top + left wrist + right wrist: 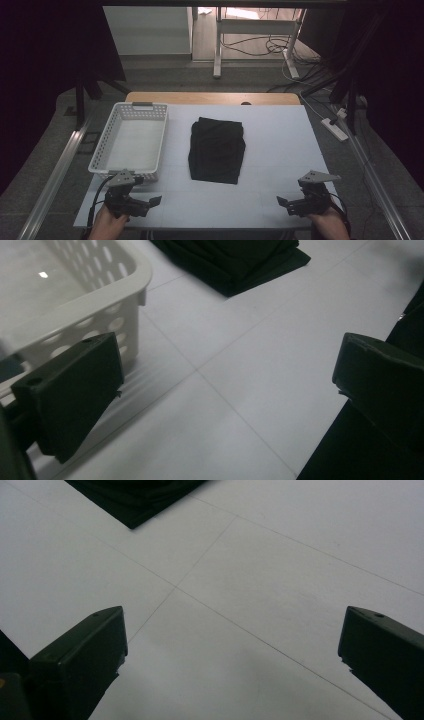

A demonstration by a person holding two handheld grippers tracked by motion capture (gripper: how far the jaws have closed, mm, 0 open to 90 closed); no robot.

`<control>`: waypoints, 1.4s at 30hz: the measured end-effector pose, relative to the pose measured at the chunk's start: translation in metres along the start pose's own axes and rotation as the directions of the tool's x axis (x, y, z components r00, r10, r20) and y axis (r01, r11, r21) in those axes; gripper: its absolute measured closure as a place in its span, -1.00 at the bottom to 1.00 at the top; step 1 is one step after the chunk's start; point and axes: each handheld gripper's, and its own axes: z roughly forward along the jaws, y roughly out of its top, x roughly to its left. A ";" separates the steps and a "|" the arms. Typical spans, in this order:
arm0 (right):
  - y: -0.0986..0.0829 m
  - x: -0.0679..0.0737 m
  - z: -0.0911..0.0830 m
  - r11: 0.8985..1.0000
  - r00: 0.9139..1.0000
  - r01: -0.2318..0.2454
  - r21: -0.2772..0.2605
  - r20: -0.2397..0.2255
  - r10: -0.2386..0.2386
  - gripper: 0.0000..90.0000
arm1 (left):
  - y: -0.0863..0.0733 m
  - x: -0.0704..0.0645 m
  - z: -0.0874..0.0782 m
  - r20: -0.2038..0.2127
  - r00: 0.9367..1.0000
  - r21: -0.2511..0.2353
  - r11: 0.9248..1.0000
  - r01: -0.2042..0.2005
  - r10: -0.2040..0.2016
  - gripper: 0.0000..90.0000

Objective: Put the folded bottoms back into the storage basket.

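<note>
A folded black garment point(217, 149) lies in the middle of the white table point(280, 145); its near corner shows in the left gripper view point(240, 260) and in the right gripper view point(135, 495). A white perforated basket point(131, 141) stands to its left with nothing in it, and its corner point(95, 300) is close beside my left jaw. My left gripper point(150, 204) rests low at the table's front left, open, nothing between its jaws. My right gripper point(286, 205) sits at the front right, also open and holding nothing.
The table's front edge runs just under both hands. A wooden strip point(210, 97) borders the far edge. Beyond it stand a white desk frame point(255, 40), floor cables and a power strip point(336, 129). Dark curtains hang on both sides.
</note>
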 end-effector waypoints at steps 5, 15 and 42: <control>0.000 0.000 0.000 1.000 1.000 0.003 0.002 -0.001 -0.003 -1.00 | 0.005 -0.003 0.009 0.021 1.000 0.014 1.000 -0.019 0.019 -1.00; 0.000 0.001 0.001 1.000 1.000 0.005 0.005 -0.001 -0.005 -1.00 | 0.014 -0.007 0.028 0.091 0.995 0.027 0.999 -0.046 0.043 -1.00; 0.000 0.001 0.001 1.000 1.000 0.009 0.013 -0.002 -0.009 -1.00 | 0.051 -0.029 0.081 0.138 0.982 0.056 0.989 -0.138 0.129 -1.00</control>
